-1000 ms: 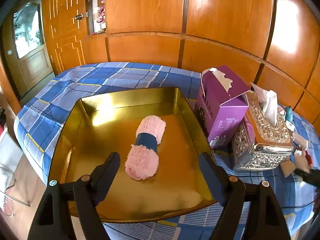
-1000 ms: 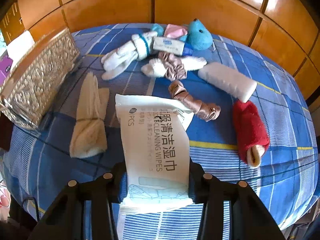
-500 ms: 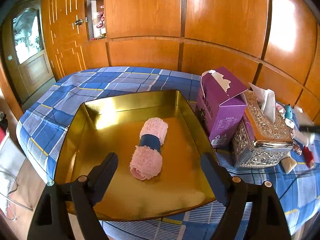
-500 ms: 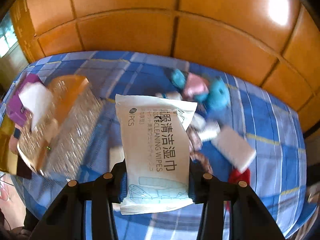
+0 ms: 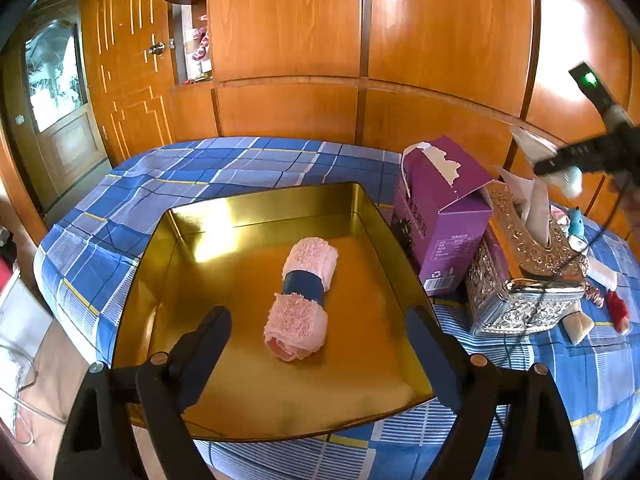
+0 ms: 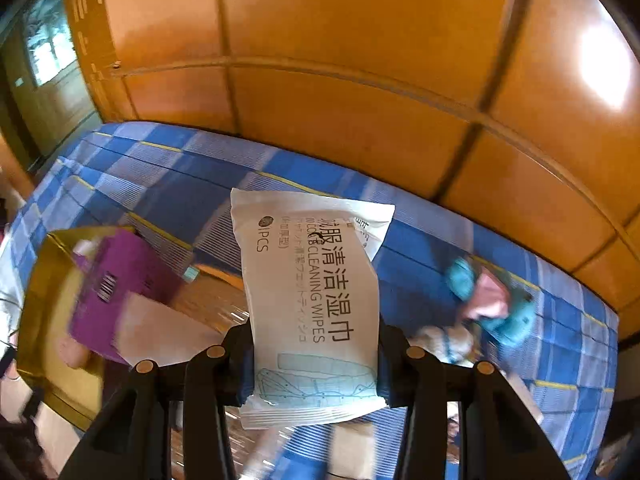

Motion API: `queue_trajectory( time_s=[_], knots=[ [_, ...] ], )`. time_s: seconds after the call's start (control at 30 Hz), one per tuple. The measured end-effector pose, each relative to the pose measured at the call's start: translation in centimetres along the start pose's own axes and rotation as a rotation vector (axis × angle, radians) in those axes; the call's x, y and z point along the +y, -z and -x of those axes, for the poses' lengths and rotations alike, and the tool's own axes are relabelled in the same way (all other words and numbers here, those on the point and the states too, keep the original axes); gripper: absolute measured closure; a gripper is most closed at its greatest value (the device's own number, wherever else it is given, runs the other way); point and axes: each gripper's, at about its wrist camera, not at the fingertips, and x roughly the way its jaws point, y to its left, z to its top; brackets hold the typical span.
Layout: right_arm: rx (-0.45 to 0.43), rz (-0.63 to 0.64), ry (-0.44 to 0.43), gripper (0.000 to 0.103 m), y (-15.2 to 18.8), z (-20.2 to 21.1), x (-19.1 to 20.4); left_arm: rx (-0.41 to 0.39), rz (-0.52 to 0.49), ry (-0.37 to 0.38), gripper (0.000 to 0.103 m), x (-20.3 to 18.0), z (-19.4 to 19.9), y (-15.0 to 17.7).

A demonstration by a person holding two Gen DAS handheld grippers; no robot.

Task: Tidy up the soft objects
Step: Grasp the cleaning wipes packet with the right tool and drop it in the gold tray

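A gold tray (image 5: 168, 240) lies on the blue plaid bed and holds a rolled pink towel (image 5: 302, 298) with a dark band. My left gripper (image 5: 318, 344) is open and empty, hovering over the tray's near edge. My right gripper (image 6: 316, 356) is shut on a white pack of cleaning wipes (image 6: 314, 292) and holds it high above the bed; it shows blurred at the upper right of the left wrist view (image 5: 576, 156). The tray also appears at the left of the right wrist view (image 6: 40, 288).
A purple tissue box (image 5: 444, 216) and a silver ornate tissue box (image 5: 520, 280) stand right of the tray. A blue plush toy (image 6: 492, 300), a red roll (image 5: 618, 310) and other soft items lie on the bed's right side. Wooden panels stand behind.
My right gripper has lifted the wipes pack off the bed and swung it left toward the tissue boxes and tray. My left gripper has drawn back slightly, still open.
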Motion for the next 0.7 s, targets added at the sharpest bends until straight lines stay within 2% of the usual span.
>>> queue_trajectory(
  time_s=[0.27,0.43,0.57,0.7],
  knots=[
    [-0.045,0.031,-0.099,0.058,-3.7,0.1,6.5,0.004,0.007,-0.012,0.013,0.7,0.0,0.2],
    [-0.108,0.110,-0.161,0.058,-5.6,0.9,12.1,-0.002,0.043,-0.043,0.013,2.5,0.3,0.3],
    [-0.153,0.207,-0.253,0.058,-5.6,1.7,16.7,-0.020,0.090,-0.078,0.013,4.6,0.7,0.1],
    [-0.135,0.332,-0.316,0.058,-3.4,1.4,21.4,-0.027,0.145,-0.122,0.013,6.9,0.8,0.0]
  ],
)
